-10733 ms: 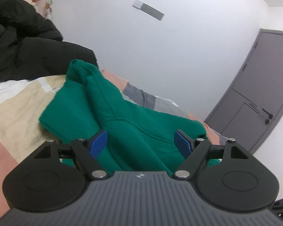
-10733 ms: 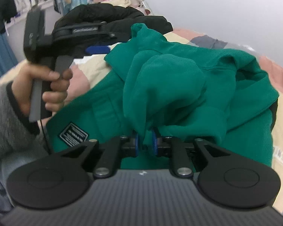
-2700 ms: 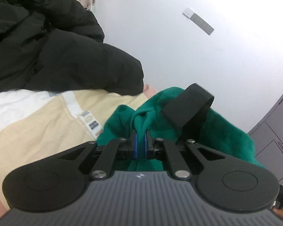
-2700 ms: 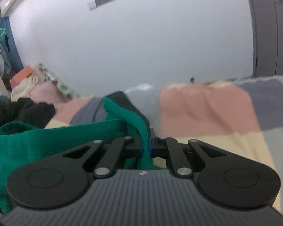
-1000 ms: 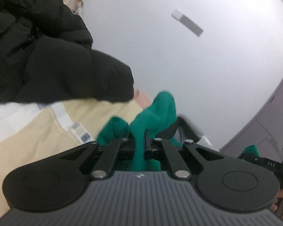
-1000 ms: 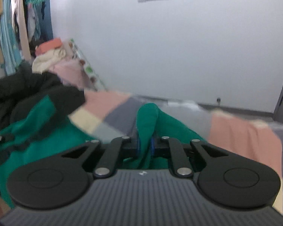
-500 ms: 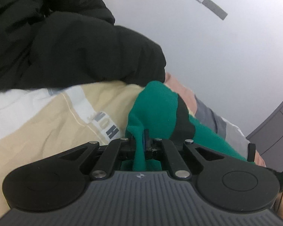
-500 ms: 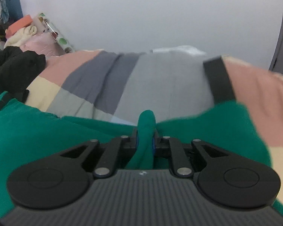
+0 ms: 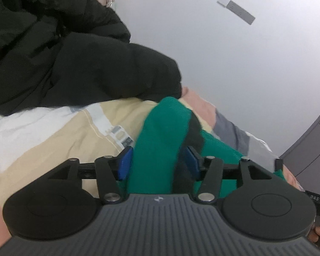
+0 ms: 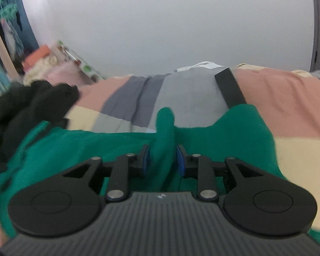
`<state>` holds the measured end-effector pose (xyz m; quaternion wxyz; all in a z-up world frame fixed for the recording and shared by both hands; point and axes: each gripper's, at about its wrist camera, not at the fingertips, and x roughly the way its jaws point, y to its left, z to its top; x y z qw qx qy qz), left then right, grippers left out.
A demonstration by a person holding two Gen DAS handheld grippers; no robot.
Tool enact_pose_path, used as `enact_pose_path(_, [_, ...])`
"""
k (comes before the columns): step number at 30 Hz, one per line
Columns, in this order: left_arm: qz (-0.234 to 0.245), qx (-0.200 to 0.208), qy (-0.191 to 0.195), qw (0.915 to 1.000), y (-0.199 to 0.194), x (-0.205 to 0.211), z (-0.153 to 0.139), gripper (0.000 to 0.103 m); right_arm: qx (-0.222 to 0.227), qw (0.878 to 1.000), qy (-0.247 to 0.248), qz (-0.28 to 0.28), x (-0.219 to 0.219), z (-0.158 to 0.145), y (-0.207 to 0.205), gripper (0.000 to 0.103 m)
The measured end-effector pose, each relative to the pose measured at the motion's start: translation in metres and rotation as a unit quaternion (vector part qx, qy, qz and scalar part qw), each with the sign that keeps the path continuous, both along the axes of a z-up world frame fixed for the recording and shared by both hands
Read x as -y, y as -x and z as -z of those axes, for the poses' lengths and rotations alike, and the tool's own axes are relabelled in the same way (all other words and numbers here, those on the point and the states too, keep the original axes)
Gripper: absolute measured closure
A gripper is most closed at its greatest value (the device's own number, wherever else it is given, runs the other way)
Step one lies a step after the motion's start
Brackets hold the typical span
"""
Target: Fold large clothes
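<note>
1. The left gripper (image 9: 157, 160) has its jaws spread apart, with a raised fold of the green garment (image 9: 157, 140) standing between the blue pads (image 9: 124, 162). The cloth looks to brush the left pad, while a gap shows on the other side, so nothing is clamped.
2. The right gripper (image 10: 162, 160) is also released: its jaws stand apart on either side of an upright ridge of the garment (image 10: 234, 140), with a little space at each pad (image 10: 146, 162).
3. The garment lies spread across the bed (image 10: 277, 98), filling the near ground in the right wrist view and running off toward the left edge.
4. A dark band (image 9: 194, 130) runs along the fold in the left wrist view; in the right wrist view a black strap (image 10: 229, 87) sticks out from the garment's far edge over the grey patch of the bedcover.
5. The bedcover is a patchwork of cream, pink and grey blocks, with a white strip (image 9: 21, 125) at the left.
6. Beyond the garment, a black jacket (image 9: 64, 53) is heaped on the bed, close to the green fold but not clearly touching it.
7. Behind everything is a white wall (image 9: 234, 64) with a small grey plate (image 9: 236, 9) mounted on it, and a grey door (image 9: 311, 145) at the right.
</note>
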<state>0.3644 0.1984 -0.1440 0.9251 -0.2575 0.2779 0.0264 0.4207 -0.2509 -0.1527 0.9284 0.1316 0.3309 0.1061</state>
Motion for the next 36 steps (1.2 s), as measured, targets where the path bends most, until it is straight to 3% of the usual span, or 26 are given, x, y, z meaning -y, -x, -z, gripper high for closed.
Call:
enact_pose_path(7, [0.031, 0.014, -0.073, 0.9968, 0.042, 0.066, -0.021, 0.033, 0.000, 0.999, -0.045, 0.010, 0.012, -0.015, 0.066, 0.071])
enact_pose_path(9, [0.027, 0.017, -0.079, 0.9963, 0.055, 0.074, -0.024, 0.026, 0.004, 0.998, -0.060, 0.013, 0.014, -0.018, 0.083, 0.071])
enact_pose_path(14, [0.036, 0.022, -0.064, 0.9970, 0.081, 0.083, -0.029, 0.019, -0.006, 0.994, -0.106, 0.021, 0.019, -0.020, 0.120, 0.071])
enact_pose_path(17, [0.037, 0.016, -0.017, 0.9990, 0.094, 0.082, -0.022, 0.015, -0.027, 0.989, -0.140, 0.035, 0.022, -0.011, 0.134, 0.067])
enact_pose_path(19, [0.040, 0.004, 0.012, 0.9991, 0.097, 0.081, -0.013, 0.014, -0.045, 0.983, -0.173, 0.050, 0.025, 0.000, 0.140, 0.054])
enact_pose_path(24, [0.051, -0.024, 0.042, 0.9975, 0.093, 0.084, 0.004, 0.013, -0.090, 0.961, -0.249, 0.077, 0.033, 0.030, 0.143, 0.053])
enact_pose_path(29, [0.046, -0.042, 0.031, 0.9976, 0.085, 0.092, 0.012, 0.009, -0.115, 0.944, -0.293, 0.098, 0.034, 0.053, 0.139, 0.054])
enact_pose_path(32, [0.044, -0.060, 0.031, 0.9967, 0.081, 0.091, 0.018, 0.007, -0.129, 0.927, -0.332, 0.119, 0.037, 0.065, 0.141, 0.045])
enact_pose_path(36, [0.043, -0.070, 0.030, 0.9962, 0.074, 0.094, 0.025, 0.003, -0.144, 0.915, -0.351, 0.138, 0.037, 0.078, 0.138, 0.045])
